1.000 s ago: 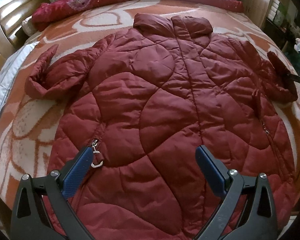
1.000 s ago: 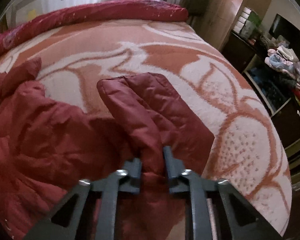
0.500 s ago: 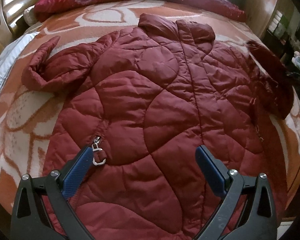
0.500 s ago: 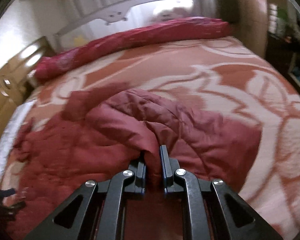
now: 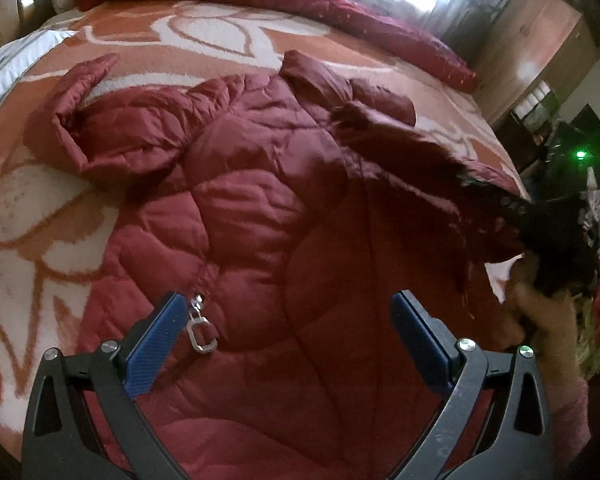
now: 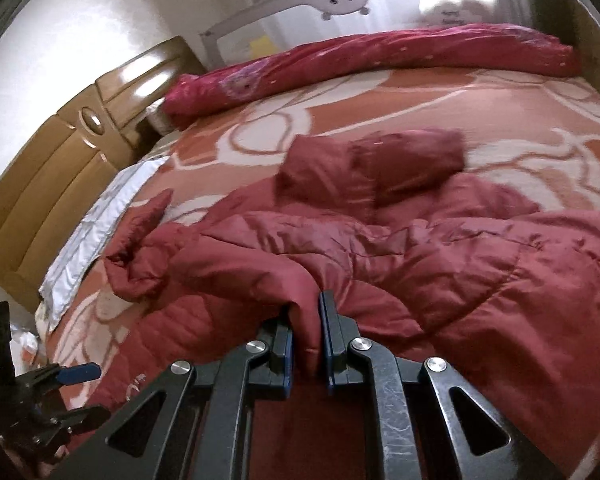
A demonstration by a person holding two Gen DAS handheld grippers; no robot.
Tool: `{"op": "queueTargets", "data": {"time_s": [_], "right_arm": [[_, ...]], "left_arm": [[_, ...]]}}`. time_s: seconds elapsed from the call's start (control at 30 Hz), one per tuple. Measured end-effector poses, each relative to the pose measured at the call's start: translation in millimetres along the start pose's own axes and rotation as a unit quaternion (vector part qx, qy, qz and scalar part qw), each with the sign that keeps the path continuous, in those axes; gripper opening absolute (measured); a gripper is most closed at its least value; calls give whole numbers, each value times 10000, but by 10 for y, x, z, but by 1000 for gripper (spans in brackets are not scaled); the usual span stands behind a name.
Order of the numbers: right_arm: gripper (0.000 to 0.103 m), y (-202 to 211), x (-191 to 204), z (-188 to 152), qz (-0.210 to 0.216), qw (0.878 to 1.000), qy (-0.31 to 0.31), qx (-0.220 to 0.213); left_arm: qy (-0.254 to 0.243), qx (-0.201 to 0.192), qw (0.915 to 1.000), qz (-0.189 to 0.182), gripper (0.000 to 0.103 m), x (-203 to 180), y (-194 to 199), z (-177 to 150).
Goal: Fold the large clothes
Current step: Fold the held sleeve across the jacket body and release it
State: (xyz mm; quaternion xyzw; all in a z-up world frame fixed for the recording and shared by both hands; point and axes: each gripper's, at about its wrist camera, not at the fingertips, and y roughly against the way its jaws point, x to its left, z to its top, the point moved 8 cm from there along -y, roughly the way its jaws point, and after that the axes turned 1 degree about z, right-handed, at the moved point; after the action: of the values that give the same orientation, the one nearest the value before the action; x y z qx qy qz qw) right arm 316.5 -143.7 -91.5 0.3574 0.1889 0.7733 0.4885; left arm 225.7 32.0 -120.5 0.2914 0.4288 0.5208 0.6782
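A large dark red quilted jacket lies face up on the bed, collar at the far end. Its left sleeve lies out to the left. My left gripper is open and empty, hovering over the jacket's lower part beside a metal zipper pull. My right gripper is shut on the jacket's right sleeve and holds it lifted over the jacket's body. In the left wrist view that sleeve hangs across the right side. The left gripper also shows in the right wrist view.
The bed has an orange and white patterned blanket. A rolled red quilt lies along the far edge. A wooden headboard stands at the left. A wardrobe and cluttered shelves stand to the right.
My right gripper has carried the right sleeve up and leftward over the jacket's body. The left gripper has stayed open and shifted slightly over the lower part.
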Motion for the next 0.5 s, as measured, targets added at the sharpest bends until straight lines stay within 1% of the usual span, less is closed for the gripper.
{"op": "queueTargets", "data": {"time_s": [0.13, 0.17, 0.23, 0.27, 0.3, 0.33, 0.37, 0.43, 0.5], "right_arm": [[12, -274, 303, -13, 237, 9992, 308, 118], [17, -360, 384, -37, 288, 9983, 446, 246], [19, -514, 472, -114, 272, 9956, 707, 552], [25, -571, 509, -173, 242, 9936, 844, 715], [28, -588, 528, -221, 228, 9921, 927, 808], [41, -584, 532, -252, 221, 9915, 967, 841], [56, -556, 530, -277, 237, 9913, 982, 837], [70, -443, 482, -311, 298, 9923, 933, 763], [70, -314, 399, -343, 261, 9932, 880, 711]], "left_arm": [[100, -10, 9998, -162, 102, 82, -17, 98], [155, 7, 9996, -223, 102, 104, -41, 124], [262, 61, 9990, -347, 102, 148, -110, 180], [317, 90, 9986, -412, 102, 170, -152, 215], [367, 122, 9982, -462, 102, 188, -195, 247], [426, 164, 9975, -534, 102, 209, -249, 288], [468, 200, 9969, -598, 102, 212, -296, 323], [550, 297, 9956, -696, 102, 218, -420, 405], [585, 396, 9939, -844, 102, 188, -563, 517]]}}
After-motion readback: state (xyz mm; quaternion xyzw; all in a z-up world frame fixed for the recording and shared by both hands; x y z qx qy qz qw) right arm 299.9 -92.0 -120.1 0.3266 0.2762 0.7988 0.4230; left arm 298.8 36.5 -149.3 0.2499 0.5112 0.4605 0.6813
